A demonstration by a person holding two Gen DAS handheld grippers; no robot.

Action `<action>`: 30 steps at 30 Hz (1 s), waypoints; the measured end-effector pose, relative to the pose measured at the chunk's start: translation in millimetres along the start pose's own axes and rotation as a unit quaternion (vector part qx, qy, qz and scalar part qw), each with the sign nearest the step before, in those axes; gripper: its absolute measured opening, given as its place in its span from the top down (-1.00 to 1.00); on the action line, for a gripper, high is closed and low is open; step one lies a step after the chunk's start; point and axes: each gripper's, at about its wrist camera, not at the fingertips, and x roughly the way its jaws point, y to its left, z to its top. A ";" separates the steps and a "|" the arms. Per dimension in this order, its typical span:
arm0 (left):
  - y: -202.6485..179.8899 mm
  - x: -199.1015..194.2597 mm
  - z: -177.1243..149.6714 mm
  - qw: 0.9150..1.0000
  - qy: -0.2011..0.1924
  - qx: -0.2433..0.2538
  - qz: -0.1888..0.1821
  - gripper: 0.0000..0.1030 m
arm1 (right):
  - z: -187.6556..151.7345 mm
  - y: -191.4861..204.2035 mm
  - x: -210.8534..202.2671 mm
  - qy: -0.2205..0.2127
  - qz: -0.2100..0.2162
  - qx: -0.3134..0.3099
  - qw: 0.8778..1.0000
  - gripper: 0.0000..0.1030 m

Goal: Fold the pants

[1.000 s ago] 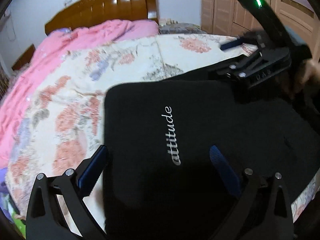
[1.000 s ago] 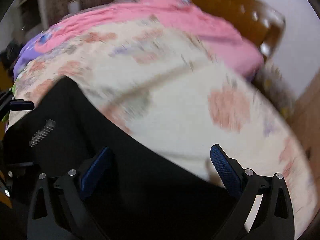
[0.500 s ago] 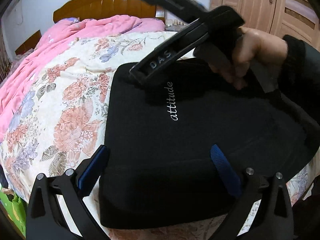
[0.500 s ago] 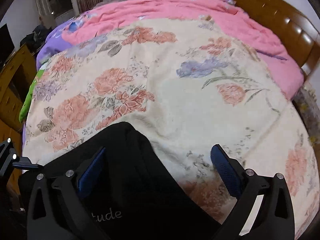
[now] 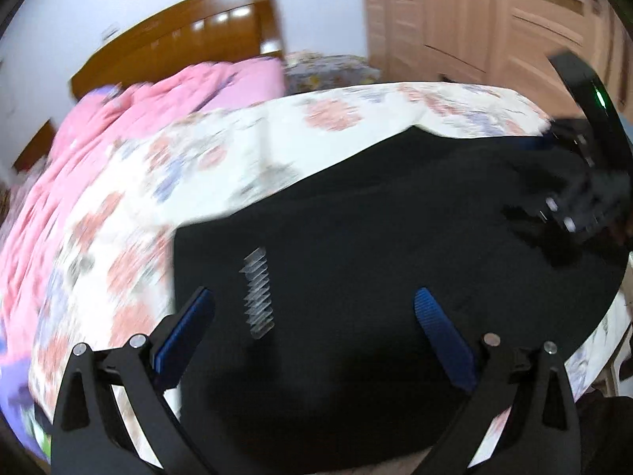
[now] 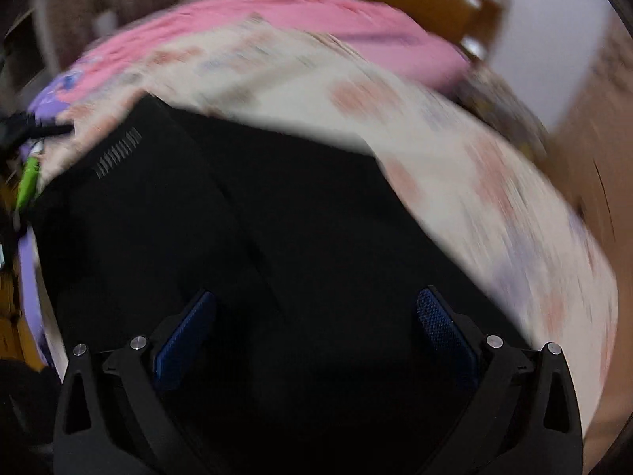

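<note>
Half a second back the right tongs hung over the middle of the black pants with a hand in plain sight; now, in the left wrist view, they have swung out to the far right edge of the garment, and both views are smeared by motion. Going left to right in that view: a pink quilt is bunched against the wooden headboard, the floral bedspread covers the bed, and the pants lie folded on it near the front edge, their pale lettering blurred past reading. Pale wardrobe doors stand behind at right. Left tongs hover over the near part of the pants, fingers spread wide with nothing between them. In the right wrist view the right tongs are likewise released above the black cloth, with the bedspread beyond and the pink quilt at the top.
</note>
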 end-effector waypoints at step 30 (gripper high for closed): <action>-89.8 26.6 50.8 0.995 0.018 0.070 0.068 -0.96 | -159.5 -37.8 -66.4 -0.087 -0.024 0.099 0.991 -0.91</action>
